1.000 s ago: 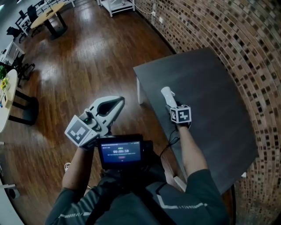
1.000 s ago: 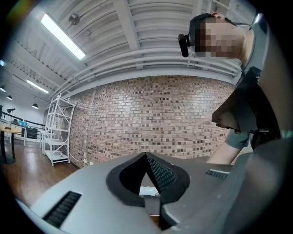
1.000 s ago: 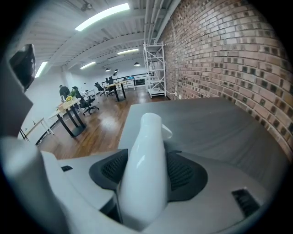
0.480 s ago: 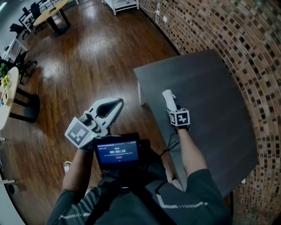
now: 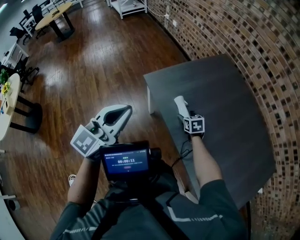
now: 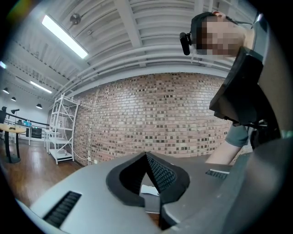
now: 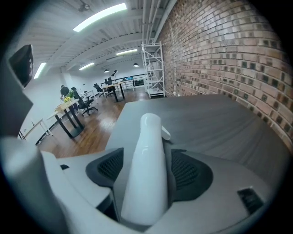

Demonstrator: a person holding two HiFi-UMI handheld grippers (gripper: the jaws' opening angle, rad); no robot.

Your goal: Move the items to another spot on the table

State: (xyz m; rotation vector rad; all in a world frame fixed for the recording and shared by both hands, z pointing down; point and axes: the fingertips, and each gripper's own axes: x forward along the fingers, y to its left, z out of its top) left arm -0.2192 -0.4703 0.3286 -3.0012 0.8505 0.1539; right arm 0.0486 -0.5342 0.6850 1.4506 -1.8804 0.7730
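Note:
A long white bottle-shaped item (image 5: 179,104) lies on the dark grey table (image 5: 225,93), near its left edge. My right gripper (image 5: 183,112) is around it and its jaws are opening. In the right gripper view the white item (image 7: 146,173) runs up between the black pads (image 7: 106,167), with a narrow gap showing on each side. My left gripper (image 5: 125,110) hangs over the wooden floor, left of the table, shut and holding nothing. In the left gripper view its pads (image 6: 160,176) meet at their tips in front of the brick wall.
A brick wall (image 5: 262,51) runs along the table's far and right sides. A device with a lit screen (image 5: 127,162) sits at the person's chest. White shelving (image 5: 126,5) stands by the wall; desks and office chairs (image 5: 51,16) are at the far left.

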